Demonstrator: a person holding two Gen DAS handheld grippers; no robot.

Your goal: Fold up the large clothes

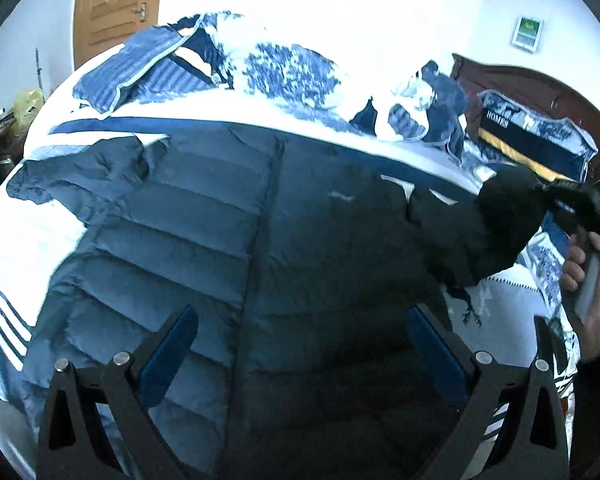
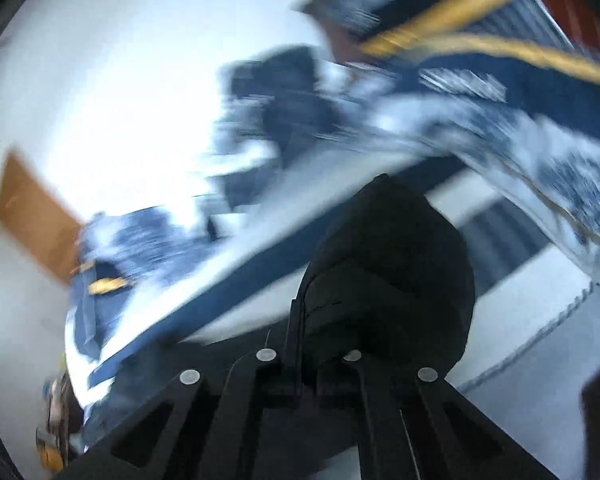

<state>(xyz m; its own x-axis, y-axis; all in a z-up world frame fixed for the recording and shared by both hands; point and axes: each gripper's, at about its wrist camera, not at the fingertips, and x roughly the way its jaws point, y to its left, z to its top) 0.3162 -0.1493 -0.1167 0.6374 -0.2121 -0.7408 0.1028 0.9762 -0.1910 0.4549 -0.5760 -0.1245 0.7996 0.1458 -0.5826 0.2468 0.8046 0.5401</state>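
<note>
A dark blue quilted puffer jacket [image 1: 220,240] lies spread on the bed, front up, its zip line running down the middle. My left gripper [image 1: 300,344] is open and empty just above the jacket's lower part. My right gripper [image 1: 556,196] shows at the right edge of the left wrist view, shut on the jacket's right sleeve [image 1: 484,232] and holding it lifted off the bed. In the blurred right wrist view that gripper [image 2: 320,344] is shut on the dark sleeve end [image 2: 388,264], which bulges up between the fingers.
The bed has a white and blue striped sheet [image 1: 4,240]. A crumpled blue-and-white patterned duvet [image 1: 292,68] and pillows [image 1: 540,136] lie at the far side by a dark wooden headboard [image 1: 548,80]. A wooden door [image 1: 112,4] stands behind on the left.
</note>
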